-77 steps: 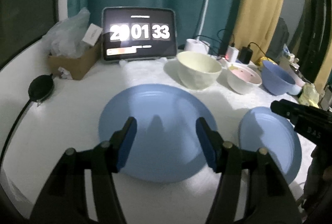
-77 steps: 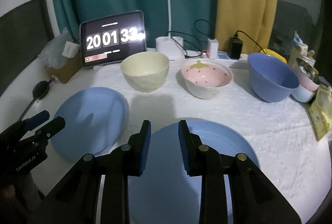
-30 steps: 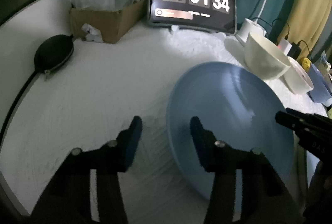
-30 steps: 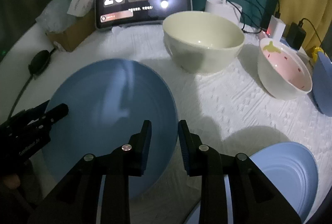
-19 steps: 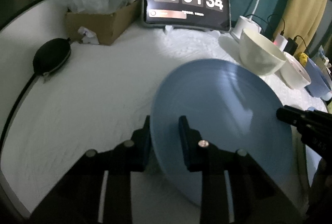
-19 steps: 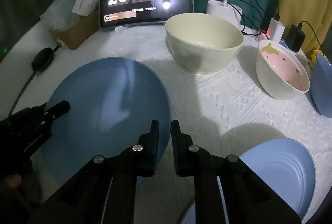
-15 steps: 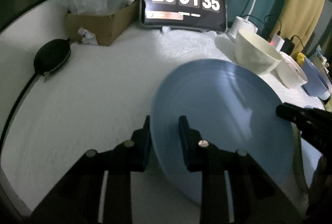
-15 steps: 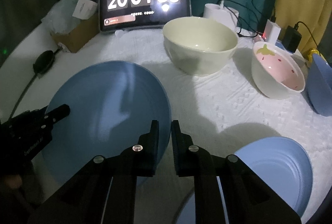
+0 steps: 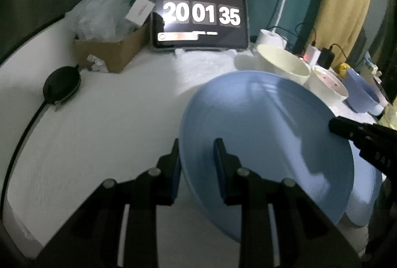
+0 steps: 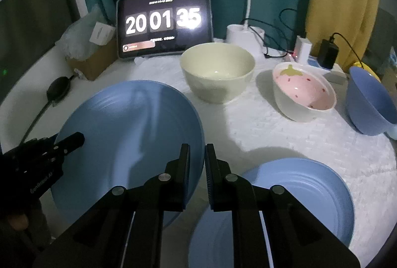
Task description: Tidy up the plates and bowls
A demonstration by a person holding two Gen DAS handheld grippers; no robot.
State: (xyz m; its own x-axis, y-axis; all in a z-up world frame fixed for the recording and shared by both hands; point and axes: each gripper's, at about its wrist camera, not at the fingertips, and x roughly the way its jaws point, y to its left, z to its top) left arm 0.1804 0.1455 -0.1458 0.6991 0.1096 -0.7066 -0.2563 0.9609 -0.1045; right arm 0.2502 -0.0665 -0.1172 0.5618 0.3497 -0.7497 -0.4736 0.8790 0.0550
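both grippers pinch the large blue plate [image 10: 129,134] by opposite rims, lifted and tilted.
left gripper [image 9: 196,163] and right gripper [image 10: 197,163] jaws nearly closed on the rim; plate looks light, stiff, slick, so grip the edges firmly.

A tablet [image 10: 163,26] showing 20 01 35 stands at the back of the white worktop [image 9: 99,124], beside a cardboard box [image 9: 109,52] of plastic bags, a lamp [image 10: 244,34] and chargers [image 10: 327,53].
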